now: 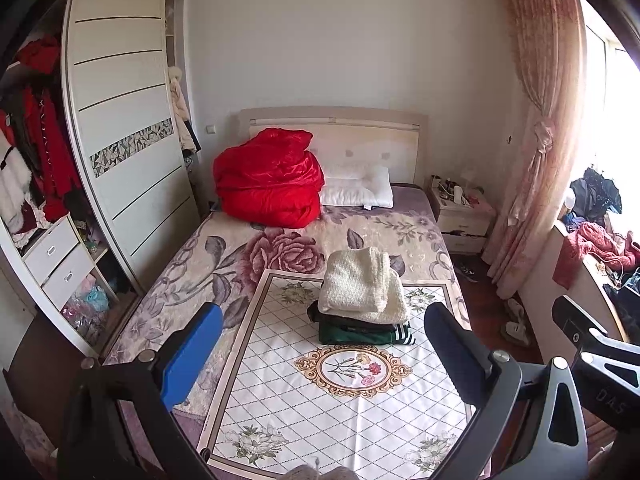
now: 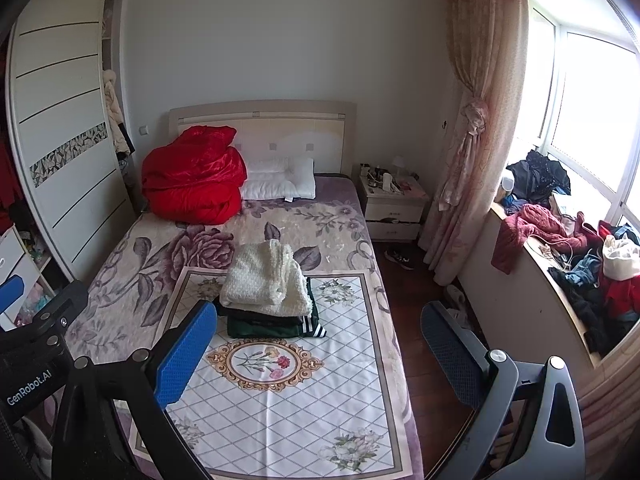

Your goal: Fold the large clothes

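A stack of folded clothes sits on the bed's white floral mat (image 1: 344,412): a cream knit garment (image 1: 362,286) on top of dark and green folded items (image 1: 360,332). The stack also shows in the right wrist view (image 2: 264,280), over the green item (image 2: 272,326). My left gripper (image 1: 324,356) is open and empty, held above the mat short of the stack. My right gripper (image 2: 320,356) is open and empty, to the right of the stack near the bed's right edge. A heap of unfolded clothes (image 2: 580,256) lies on the window ledge.
A red quilt (image 1: 268,184) and white pillow (image 1: 356,188) lie at the headboard. A wardrobe (image 1: 120,128) stands left, a nightstand (image 2: 392,204) and curtain (image 2: 476,120) right. Shoes (image 2: 400,258) lie on the wooden floor beside the bed.
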The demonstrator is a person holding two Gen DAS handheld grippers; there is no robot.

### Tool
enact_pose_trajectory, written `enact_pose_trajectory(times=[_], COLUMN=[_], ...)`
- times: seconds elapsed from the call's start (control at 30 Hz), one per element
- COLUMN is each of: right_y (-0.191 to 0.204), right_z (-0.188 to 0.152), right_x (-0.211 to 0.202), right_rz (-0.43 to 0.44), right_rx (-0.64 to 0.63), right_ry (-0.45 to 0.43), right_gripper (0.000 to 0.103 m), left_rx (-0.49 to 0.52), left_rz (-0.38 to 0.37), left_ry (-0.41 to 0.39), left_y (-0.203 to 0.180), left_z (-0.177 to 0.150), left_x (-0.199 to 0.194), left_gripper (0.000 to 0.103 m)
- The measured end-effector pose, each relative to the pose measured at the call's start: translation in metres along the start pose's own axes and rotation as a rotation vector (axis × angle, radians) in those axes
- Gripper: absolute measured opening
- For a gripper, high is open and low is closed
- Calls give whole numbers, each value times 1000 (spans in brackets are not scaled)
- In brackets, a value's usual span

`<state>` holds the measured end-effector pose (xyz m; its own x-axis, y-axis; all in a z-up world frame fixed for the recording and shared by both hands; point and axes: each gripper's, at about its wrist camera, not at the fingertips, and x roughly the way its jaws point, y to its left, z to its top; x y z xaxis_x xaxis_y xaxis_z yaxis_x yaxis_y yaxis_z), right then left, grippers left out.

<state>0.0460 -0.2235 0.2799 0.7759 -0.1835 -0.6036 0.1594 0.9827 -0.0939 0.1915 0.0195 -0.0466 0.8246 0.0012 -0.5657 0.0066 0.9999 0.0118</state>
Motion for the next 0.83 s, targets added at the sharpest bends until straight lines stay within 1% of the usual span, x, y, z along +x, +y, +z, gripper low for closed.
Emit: enact_pose_trajectory(times=[0.83], right_y=[-9], right_z=[-11], right_x=[-5], right_rz=[-8], right_rx=[4], right_ry=[-3], right_gripper=[103], left_rx=[-7], left_rz=[6], left_ry=[5], left_y=[-4], left_z=[-7], left_x=[-2], left_gripper=[103])
